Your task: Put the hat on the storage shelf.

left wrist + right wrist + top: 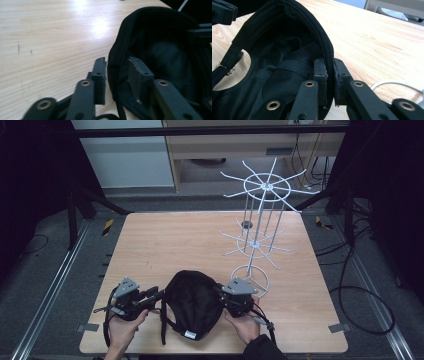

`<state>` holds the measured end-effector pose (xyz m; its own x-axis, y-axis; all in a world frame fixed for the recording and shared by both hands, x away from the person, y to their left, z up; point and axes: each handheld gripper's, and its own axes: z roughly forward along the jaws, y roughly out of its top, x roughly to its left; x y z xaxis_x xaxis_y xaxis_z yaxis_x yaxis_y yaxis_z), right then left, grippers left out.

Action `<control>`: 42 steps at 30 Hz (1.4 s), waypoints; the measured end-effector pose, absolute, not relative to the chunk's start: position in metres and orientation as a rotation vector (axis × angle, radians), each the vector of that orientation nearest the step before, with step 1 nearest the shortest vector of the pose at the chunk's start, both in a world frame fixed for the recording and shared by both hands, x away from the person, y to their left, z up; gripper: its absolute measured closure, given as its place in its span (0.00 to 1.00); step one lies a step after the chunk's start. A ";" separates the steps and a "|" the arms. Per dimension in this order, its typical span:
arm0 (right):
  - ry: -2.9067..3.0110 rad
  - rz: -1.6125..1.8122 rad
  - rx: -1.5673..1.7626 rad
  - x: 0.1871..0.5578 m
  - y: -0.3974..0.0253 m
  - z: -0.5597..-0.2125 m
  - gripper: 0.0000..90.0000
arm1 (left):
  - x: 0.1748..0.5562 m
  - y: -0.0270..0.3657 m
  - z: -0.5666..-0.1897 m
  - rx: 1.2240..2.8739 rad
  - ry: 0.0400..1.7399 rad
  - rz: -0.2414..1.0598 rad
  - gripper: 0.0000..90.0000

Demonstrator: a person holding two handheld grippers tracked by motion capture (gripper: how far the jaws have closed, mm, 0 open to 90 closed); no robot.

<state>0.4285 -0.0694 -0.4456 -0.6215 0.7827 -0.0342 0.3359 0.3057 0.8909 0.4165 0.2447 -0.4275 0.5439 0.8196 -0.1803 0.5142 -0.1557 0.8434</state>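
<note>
Lying between grippers, cap point(194, 305); right gripper point(330, 75) clamps rim; left gripper point(116, 72) straddles rim.

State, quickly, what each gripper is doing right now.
Left gripper: open, fingers either side of the cap edge, not yet clamped.
Right gripper: shut on the cap rim.

A pale wooden worktop point(165, 250) with rounded corners sits on a grey floor point(30, 280). A white wire display rack point(260, 215) stands upright on its right half: a ring base, thin uprights and two tiers of radiating hooks. Just beside the rack, toward the far edge, is a small dark round fitting point(246, 224). Grey tape tabs point(87, 327) mark the near corners. Metal rails point(55, 285) run along both sides, black cables point(350, 285) loop on the floor at right, and a light wooden cabinet point(240, 145) stands beyond.
</note>
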 end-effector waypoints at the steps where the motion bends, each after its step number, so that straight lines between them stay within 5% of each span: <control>1: 2.113 1.272 0.983 0.428 -0.068 -0.445 0.92 | 0.415 0.239 -0.426 1.827 1.079 0.396 0.85; 6: 2.116 1.278 0.948 0.425 -0.065 -0.442 0.92 | 0.413 0.222 -0.427 1.859 1.038 0.389 0.99; 23: 2.150 1.318 0.873 0.420 -0.061 -0.438 0.92 | 0.424 0.207 -0.431 1.833 1.066 0.375 0.97; 27: 2.147 1.293 0.899 0.421 -0.061 -0.438 0.92 | 0.417 0.208 -0.425 1.830 1.056 0.400 0.93; 35: 2.126 1.272 0.945 0.425 -0.068 -0.439 0.92 | 0.409 0.225 -0.422 1.876 1.135 0.560 0.67; 38: 2.127 1.280 0.920 0.425 -0.066 -0.436 0.92 | 0.421 0.228 -0.438 1.903 1.171 0.432 0.71; 39: 2.120 1.282 0.890 0.424 -0.064 -0.433 0.92 | 0.426 0.229 -0.443 1.909 1.180 0.383 0.83; 42: 2.102 1.302 0.830 0.423 -0.060 -0.425 0.92 | 0.433 0.227 -0.446 1.899 1.176 0.369 0.88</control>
<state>0.4229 -0.0600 -0.4245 -0.6728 0.7310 -0.1141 0.2233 0.3477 0.9106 0.4333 0.2272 -0.4462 0.5137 0.8398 -0.1755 0.5887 -0.1963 0.7842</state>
